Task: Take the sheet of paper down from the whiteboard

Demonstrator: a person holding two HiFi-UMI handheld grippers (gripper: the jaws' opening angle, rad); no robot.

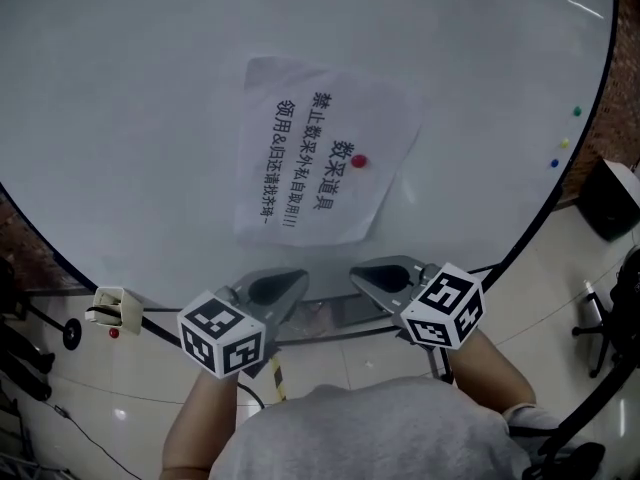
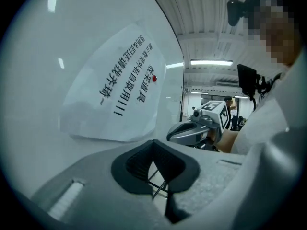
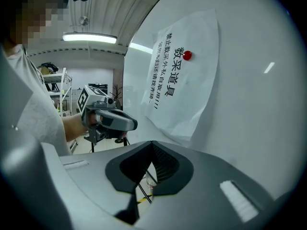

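Left gripper (image 1: 275,286) and right gripper (image 1: 385,276) are out front, side by side, apart, noses tipped slightly down. Both sets of jaws are pressed together, nothing between them. Bare forearms (image 1: 195,418) trail behind.

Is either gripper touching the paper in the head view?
No. The left gripper and the right gripper both sit below the paper, clear of its lower edge.

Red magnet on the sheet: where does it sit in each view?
Head view: magnet just right of centre, upper half, right of the sheet's middle.
Left gripper view: centre, upper half, near the sheet's right edge.
Right gripper view: right of centre, near the top, in the sheet's upper part.
Shared landmark: the printed sheet it pins to the whiteboard.
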